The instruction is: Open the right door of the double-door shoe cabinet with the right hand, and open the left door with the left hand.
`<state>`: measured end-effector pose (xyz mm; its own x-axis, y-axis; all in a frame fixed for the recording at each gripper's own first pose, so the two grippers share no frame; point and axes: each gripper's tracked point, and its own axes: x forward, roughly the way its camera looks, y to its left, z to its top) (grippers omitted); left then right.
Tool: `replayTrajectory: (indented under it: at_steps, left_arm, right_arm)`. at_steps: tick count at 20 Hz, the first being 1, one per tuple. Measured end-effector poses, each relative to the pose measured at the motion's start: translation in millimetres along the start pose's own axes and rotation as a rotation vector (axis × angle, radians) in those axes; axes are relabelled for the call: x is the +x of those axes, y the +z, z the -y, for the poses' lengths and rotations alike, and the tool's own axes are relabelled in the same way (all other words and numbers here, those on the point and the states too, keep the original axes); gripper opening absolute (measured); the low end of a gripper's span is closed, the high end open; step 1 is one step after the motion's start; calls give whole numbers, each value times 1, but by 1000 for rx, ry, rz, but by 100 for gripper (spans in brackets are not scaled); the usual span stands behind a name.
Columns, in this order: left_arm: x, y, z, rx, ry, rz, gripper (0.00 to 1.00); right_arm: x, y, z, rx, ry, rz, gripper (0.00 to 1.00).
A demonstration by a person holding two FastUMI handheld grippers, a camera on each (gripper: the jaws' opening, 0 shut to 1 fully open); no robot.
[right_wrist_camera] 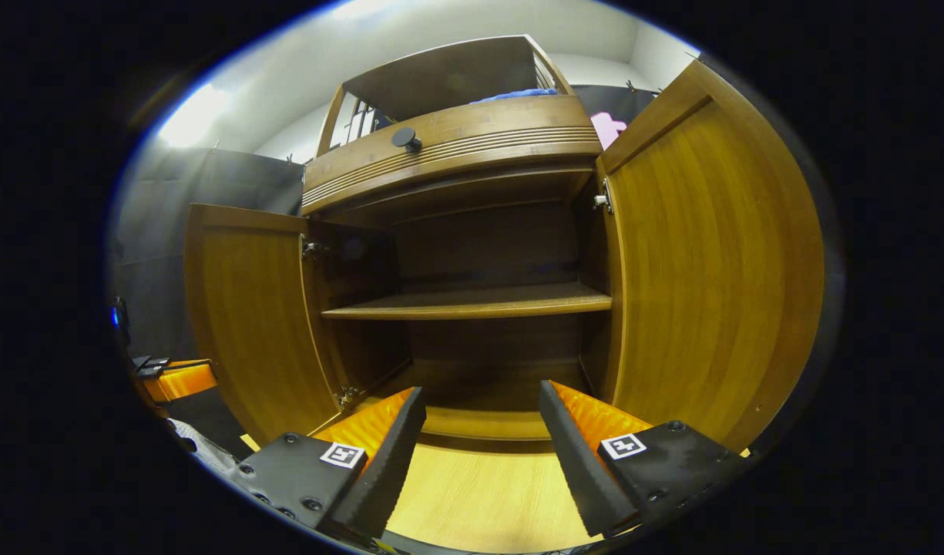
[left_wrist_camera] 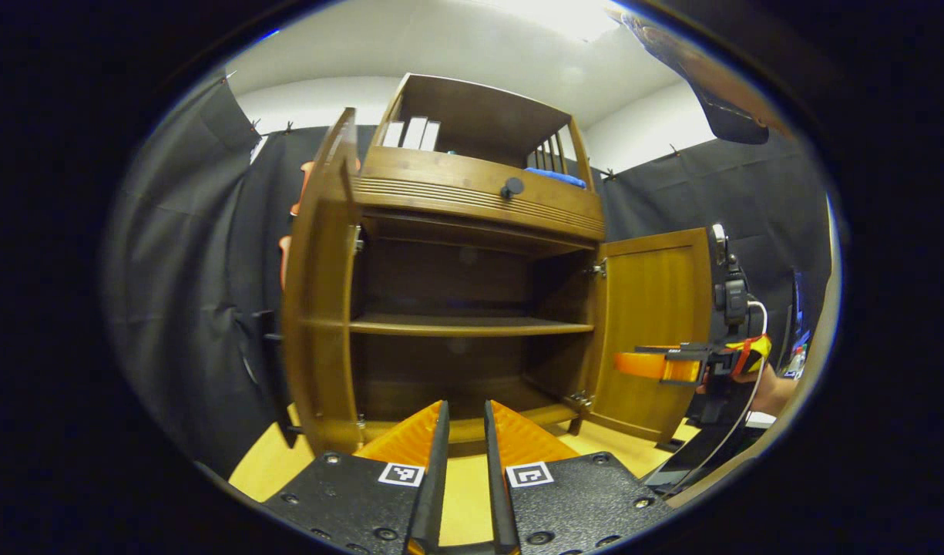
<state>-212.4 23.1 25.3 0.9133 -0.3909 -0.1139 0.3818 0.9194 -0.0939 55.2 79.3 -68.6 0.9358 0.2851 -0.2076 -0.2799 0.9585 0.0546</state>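
the brown wooden cabinet point(right_wrist_camera: 472, 308) stands with left door point(right_wrist_camera: 248, 324) and right door point(right_wrist_camera: 710, 270) both swung wide open.

— Room into the shoe cabinet point(right_wrist_camera: 472, 131)?
— Wide open at its front: left door point(right_wrist_camera: 248, 324) and right door point(right_wrist_camera: 710, 254) swung out to either side, flanking the way in.
— Inside the cabinet?
— Split by one shelf point(right_wrist_camera: 472, 302); bare space above and below it.
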Motion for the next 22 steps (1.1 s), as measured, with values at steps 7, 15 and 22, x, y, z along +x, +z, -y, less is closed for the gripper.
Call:
replayTrajectory:
  at_steps: [7,15,22]
  left_arm:
    - [58,13,26,-6,-22,51,19]
    - [89,-17,-2,50,165,-24,33]
    - [89,-23,-21,-9,259,-3,74]
  right_arm:
    - [-19,2,22,12,-76,24,86]
    - [-38,0,39,19,-133,29,96]
    - [-45,-6,48,38,-167,11,86]
